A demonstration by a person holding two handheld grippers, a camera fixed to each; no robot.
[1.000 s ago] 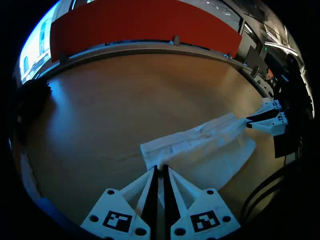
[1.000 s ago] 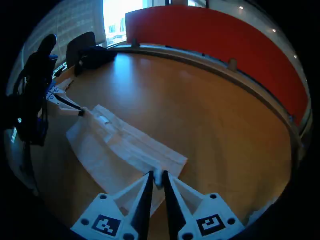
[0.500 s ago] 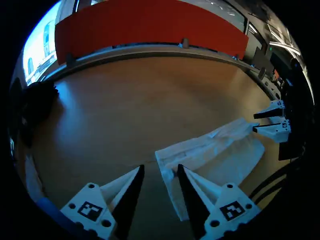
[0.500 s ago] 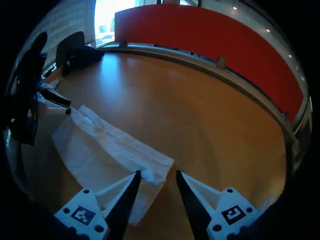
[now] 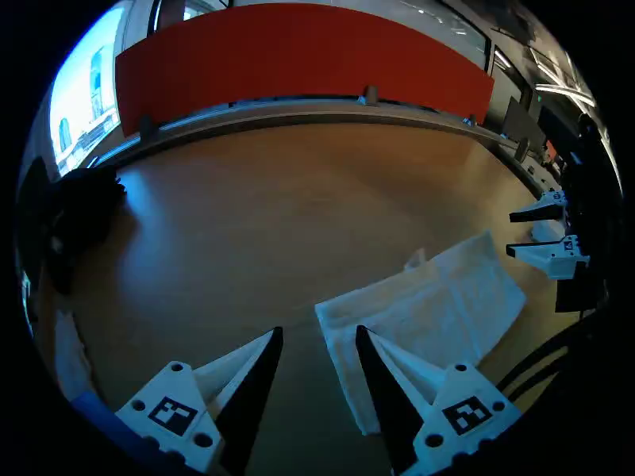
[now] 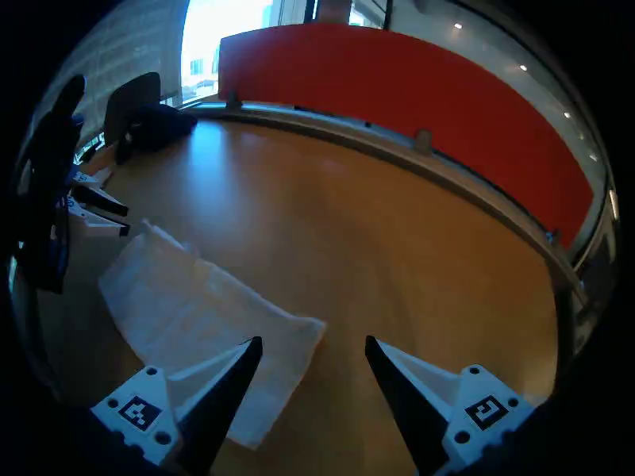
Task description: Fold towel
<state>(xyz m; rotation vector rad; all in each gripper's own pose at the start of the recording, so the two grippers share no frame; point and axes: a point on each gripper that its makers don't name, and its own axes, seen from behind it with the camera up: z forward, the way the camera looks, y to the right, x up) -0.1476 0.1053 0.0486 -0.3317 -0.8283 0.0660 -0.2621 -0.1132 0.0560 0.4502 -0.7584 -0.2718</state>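
Your left hand-held gripper (image 5: 317, 330) is wide open and holds nothing; bare bench (image 5: 278, 206) shows through most of the gap. The white towel (image 5: 429, 309) lies flat on the wood, a folded rectangle running from just ahead of your fingers out to the right. Its near corner sits inside the gap, close to your right-side finger, and that finger overlaps the towel's near edge in the left gripper view. Whether it touches the cloth, I cannot tell. A small bump of cloth stands up along the towel's far edge. At the towel's far end, the right hand-held gripper (image 5: 510, 233) hangs with its fingers parted and nothing between them, its tips just off the cloth. In the right gripper view, your right hand-held gripper (image 6: 313, 341) is also wide open and empty, with bench (image 6: 357, 238) showing in the gap. The towel (image 6: 190, 309) lies to the left there; its near corner reaches toward the gap and its near edge runs under the left-side finger, contact unclear. The left hand-held gripper (image 6: 125, 223) shows at the far end of the towel, fingers apart, just beside the cloth. A red partition (image 5: 302, 47) runs along the back edge of the bench. A dark object (image 6: 147, 119) sits at the far left corner.
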